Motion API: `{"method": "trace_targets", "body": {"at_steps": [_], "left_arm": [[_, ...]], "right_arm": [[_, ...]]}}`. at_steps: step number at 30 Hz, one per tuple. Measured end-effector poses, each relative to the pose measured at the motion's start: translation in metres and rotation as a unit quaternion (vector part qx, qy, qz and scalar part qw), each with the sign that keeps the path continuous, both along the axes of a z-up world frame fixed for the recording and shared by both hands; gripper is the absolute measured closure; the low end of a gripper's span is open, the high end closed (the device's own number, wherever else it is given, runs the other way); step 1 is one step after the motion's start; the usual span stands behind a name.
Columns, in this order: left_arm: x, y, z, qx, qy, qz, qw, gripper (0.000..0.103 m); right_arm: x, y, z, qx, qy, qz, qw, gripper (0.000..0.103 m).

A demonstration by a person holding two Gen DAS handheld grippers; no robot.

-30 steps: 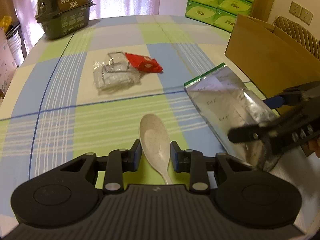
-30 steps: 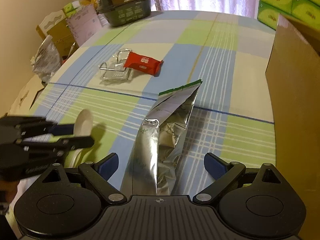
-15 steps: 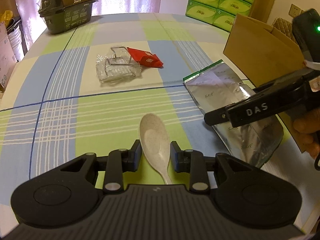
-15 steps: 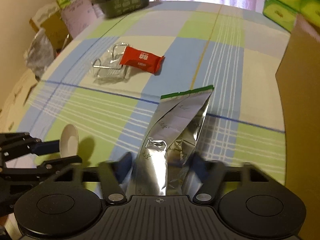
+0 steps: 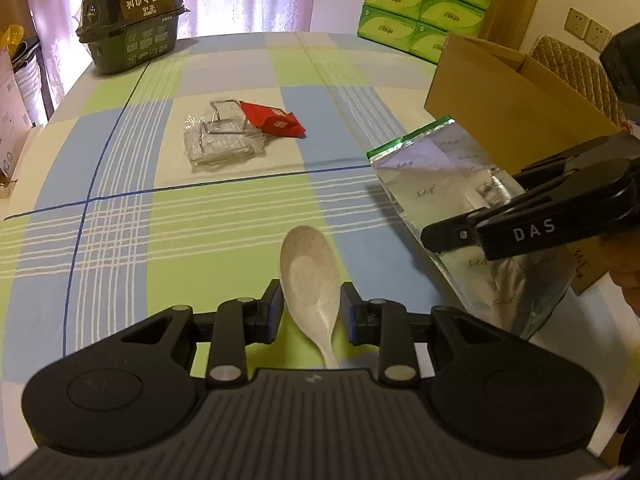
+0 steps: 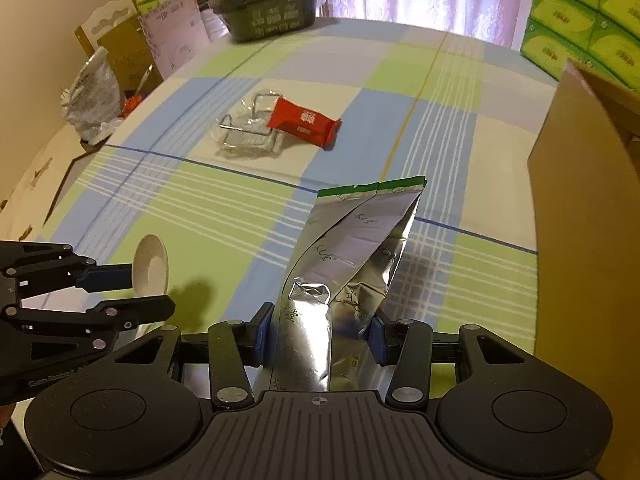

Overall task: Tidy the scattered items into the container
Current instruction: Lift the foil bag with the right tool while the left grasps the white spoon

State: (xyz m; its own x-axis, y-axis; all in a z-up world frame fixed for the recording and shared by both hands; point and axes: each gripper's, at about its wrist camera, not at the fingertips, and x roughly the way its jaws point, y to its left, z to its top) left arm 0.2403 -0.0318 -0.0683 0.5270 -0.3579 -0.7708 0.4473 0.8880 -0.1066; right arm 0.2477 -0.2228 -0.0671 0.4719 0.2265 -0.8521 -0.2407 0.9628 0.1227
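- The left gripper [image 5: 308, 312], at the bottom centre of the left wrist view, has its jaws closed narrowly on a pale speckled spoon [image 5: 309, 280], bowl pointing forward above the checked worktop [image 5: 224, 232].
- The right gripper [image 6: 318, 334], at the lower centre of the right wrist view, has its jaws pressed onto the lower part of a silver foil pouch [image 6: 352, 248]; the pouch's green-edged end points up the frame.
- A brown cardboard box [image 6: 592, 216] stands at the right edge, just beside the pouch.
- Mid-frame, a red snack packet [image 5: 276, 122] leans on a clear plastic pack [image 5: 222, 142].
- A dark lidded container [image 5: 132, 36] sits at the upper left; green tissue boxes [image 5: 424, 4] are stacked at the upper right.
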Motion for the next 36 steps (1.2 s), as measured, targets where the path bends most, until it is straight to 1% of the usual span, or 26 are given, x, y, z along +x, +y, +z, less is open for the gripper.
{"method": "trace_targets", "body": {"at_steps": [11, 20, 29, 36], "left_arm": [[-0.031, 0.002, 0.023, -0.013, -0.002, 0.008, 0.9999, 0.078], [-0.052, 0.004, 0.035, -0.015, -0.006, 0.01, 0.9998, 0.078], [-0.054, 0.003, 0.046, -0.021, -0.011, 0.004, 0.9997, 0.078], [-0.049, 0.001, 0.048, -0.026, -0.014, 0.003, 0.9996, 0.078]], "right_arm": [[-0.039, 0.003, 0.028, 0.004, -0.018, 0.001, 1.0, 0.054], [-0.061, 0.001, 0.046, 0.012, -0.034, -0.003, 0.999, 0.054], [-0.07, -0.002, 0.054, 0.019, -0.042, -0.007, 0.999, 0.054], [-0.067, -0.005, 0.055, 0.023, -0.044, -0.008, 0.999, 0.054]]}}
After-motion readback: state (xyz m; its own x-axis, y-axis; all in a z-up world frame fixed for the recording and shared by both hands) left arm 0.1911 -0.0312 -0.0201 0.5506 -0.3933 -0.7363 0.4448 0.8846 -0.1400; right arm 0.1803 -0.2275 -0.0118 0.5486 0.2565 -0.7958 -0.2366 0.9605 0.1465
